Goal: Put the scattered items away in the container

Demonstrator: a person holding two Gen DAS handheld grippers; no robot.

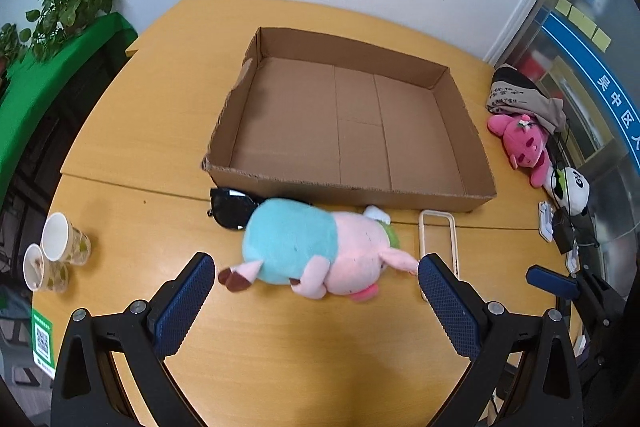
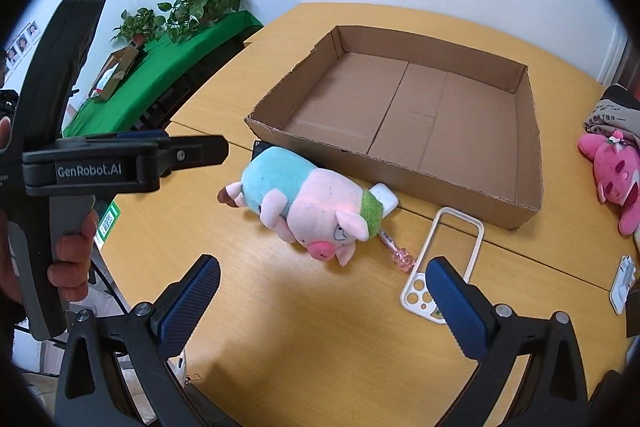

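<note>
Cardboard, brown and shallow, formed the open rectangular tray on the yellow wooden table. Just before its near wall lay a fuzzy pink-and-turquoise plush pig, black sunglasses and a cream phone case. Only the right wrist view showed a pink glittery pen. Left gripper and right gripper gaped wide, holding nothing.
</note>
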